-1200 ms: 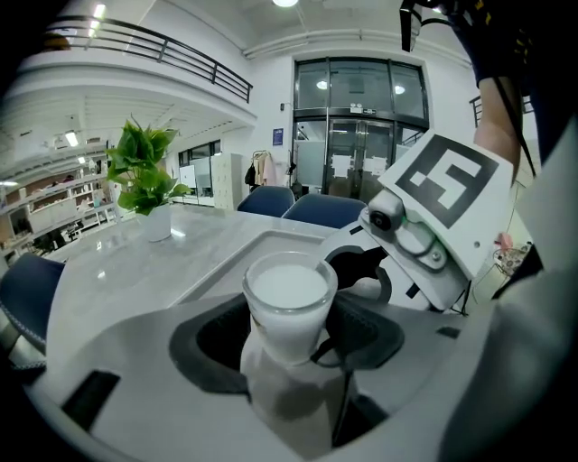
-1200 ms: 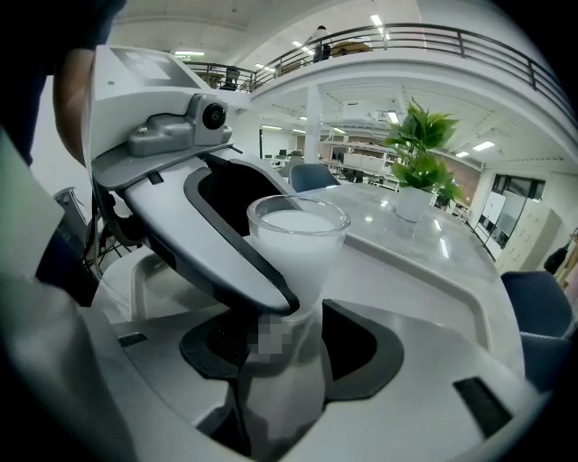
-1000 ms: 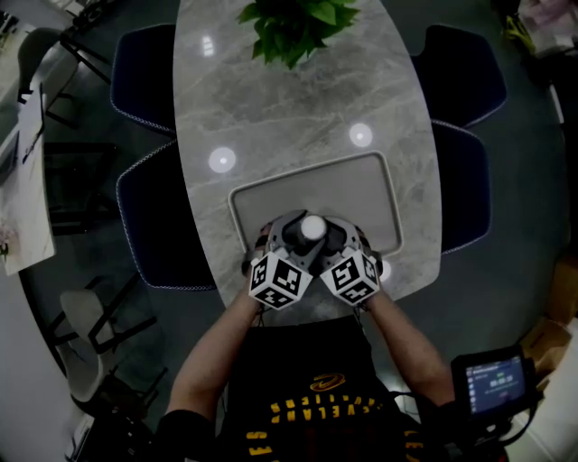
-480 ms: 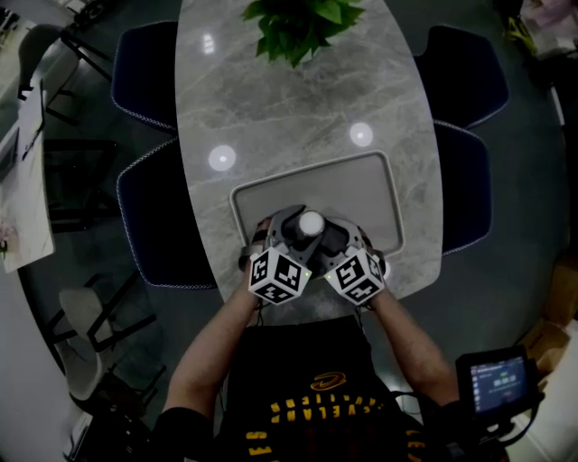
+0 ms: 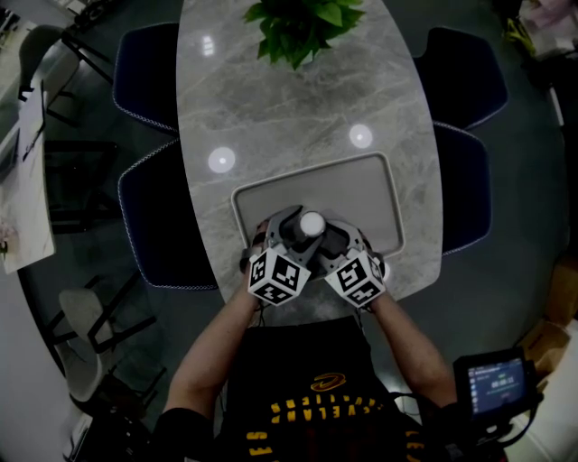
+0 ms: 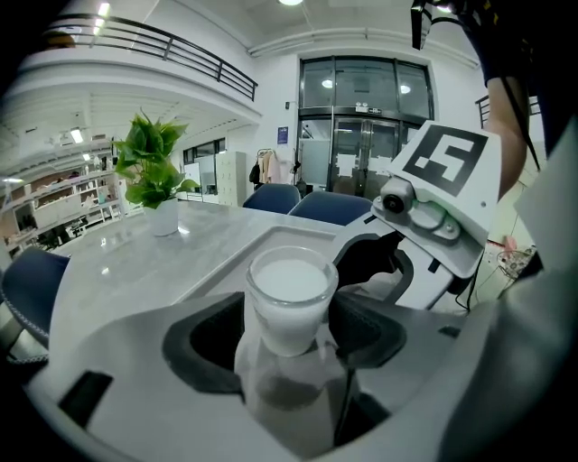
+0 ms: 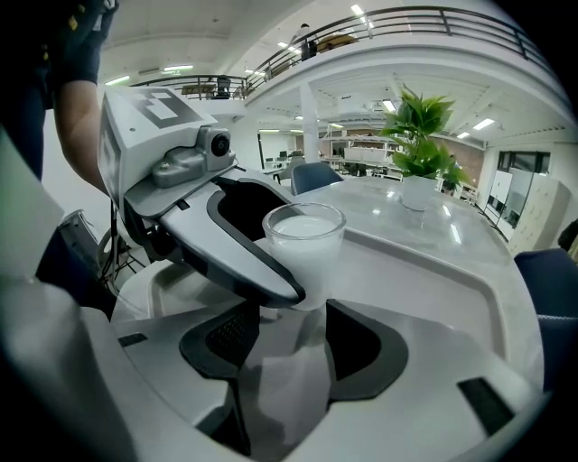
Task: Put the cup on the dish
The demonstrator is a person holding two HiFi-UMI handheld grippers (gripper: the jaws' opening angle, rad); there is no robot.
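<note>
A clear glass cup [image 5: 312, 224] with white contents stands upright on the near left part of the grey rectangular dish [image 5: 361, 194]. In the left gripper view the cup [image 6: 289, 298] sits between the jaws of my left gripper [image 6: 289, 329], which are opening and stand wide. My left gripper [image 5: 296, 236] reaches the cup from the near left. My right gripper [image 5: 332, 242] comes in from the near right and is open. In the right gripper view the cup [image 7: 305, 239] stands just ahead of the right gripper [image 7: 287, 325], not between its jaws, and a left gripper finger [image 7: 244, 248] crosses in front.
The dish lies at the near end of a long grey marble table [image 5: 298, 117]. A potted green plant [image 5: 302, 23] stands at the far end. Dark blue chairs [image 5: 153, 217] flank both sides. The near table edge runs just behind the grippers.
Both grippers and the cup have crept very slightly forward on the dish; nothing else has visibly changed.
</note>
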